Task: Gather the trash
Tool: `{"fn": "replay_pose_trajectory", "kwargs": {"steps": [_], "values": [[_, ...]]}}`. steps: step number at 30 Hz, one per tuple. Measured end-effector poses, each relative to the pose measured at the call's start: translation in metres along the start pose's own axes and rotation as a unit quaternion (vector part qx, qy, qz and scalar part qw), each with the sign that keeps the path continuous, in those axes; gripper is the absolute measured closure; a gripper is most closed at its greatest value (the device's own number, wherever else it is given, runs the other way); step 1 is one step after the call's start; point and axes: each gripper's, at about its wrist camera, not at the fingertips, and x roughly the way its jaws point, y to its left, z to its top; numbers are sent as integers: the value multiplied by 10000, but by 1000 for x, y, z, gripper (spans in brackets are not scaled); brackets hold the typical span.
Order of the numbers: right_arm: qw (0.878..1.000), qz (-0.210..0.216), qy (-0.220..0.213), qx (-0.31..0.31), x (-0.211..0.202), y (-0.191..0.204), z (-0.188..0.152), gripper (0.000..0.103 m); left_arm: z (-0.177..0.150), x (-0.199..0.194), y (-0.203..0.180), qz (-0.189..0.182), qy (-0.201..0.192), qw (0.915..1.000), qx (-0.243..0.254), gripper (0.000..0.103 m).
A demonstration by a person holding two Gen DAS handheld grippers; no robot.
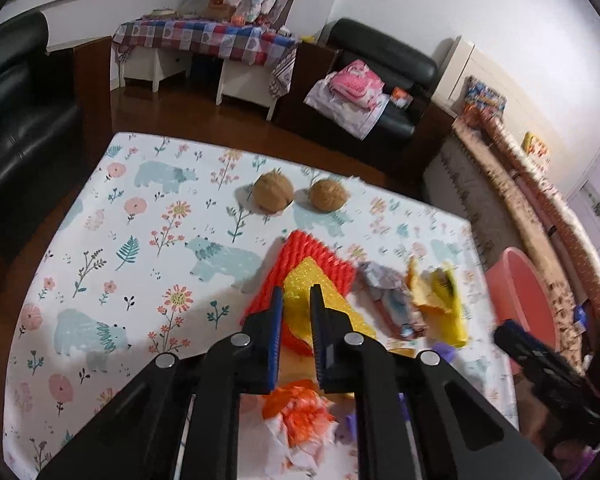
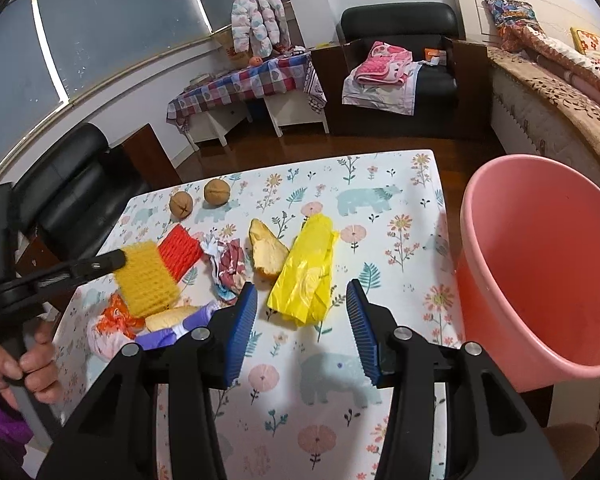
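Tablecloth [image 2: 380,184] with bears and flowers covers the table you're working over, and it's the biggest thing around, with all the trash scattered across its middle. Next in size is the pink bucket [image 2: 540,264], tilted toward you just off the table's right edge, and I can't see anything inside it.

Your left gripper [image 1: 296,300] has its jaws clamped on the yellow foam net [image 2: 146,278]; from the right wrist camera you can see the net pinched at its left edge and lifted clear of the cloth. Your left hand [image 2: 34,364] is wrapped round the handle at the table's left edge. Your right gripper [image 2: 302,292] has its jaws standing apart with nothing between them, hovering just short of the yellow plastic bag [image 2: 306,276], which lies flat on the cloth right in front of the fingertips.

Smaller stuff now. Red foam net [image 2: 180,250] sits on the cloth just behind the yellow one. Beside the bag's left side there's a piece of fruit peel [image 2: 266,250], pale side up. Left of that is a crumpled wrapper [image 2: 228,266]. Closer to you on the left sits a wad of orange and white tissue [image 2: 114,324], with a purple scrap [image 2: 160,336] next to it.

Two walnuts [image 2: 200,198] sit near the far left corner, well apart from the trash pile.
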Motion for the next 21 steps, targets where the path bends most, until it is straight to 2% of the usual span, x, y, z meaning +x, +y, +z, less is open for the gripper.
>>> {"fn": "replay_pose_trajectory", "kwargs": {"steps": [5, 12, 13, 14, 15, 18, 21], "values": [[9998, 74, 115, 117, 13, 3, 6, 56, 3, -26, -4, -168, -267, 9995, -20, 91], [9988, -143, 466, 29, 41, 4, 2, 56, -1, -39, -7, -275, -295, 9992, -28, 91], [9987, -133, 489, 24, 42, 2, 0, 58, -3, -39, -7, -277, -279, 9992, -37, 91], [9985, -94, 536, 14, 43, 1, -2, 71, -4, -39, -7, -281, -253, 9993, -46, 91], [9983, -90, 569, 7, 44, -1, -2, 77, -5, -39, -7, -286, -229, 9993, -58, 91], [9985, -32, 544, 41, 40, -7, -4, 83, -7, -38, -8, -322, -188, 9993, -80, 91], [9989, 26, 464, 96, 30, -11, -4, 84, -8, -40, -11, -327, -201, 9993, -44, 91]]}}
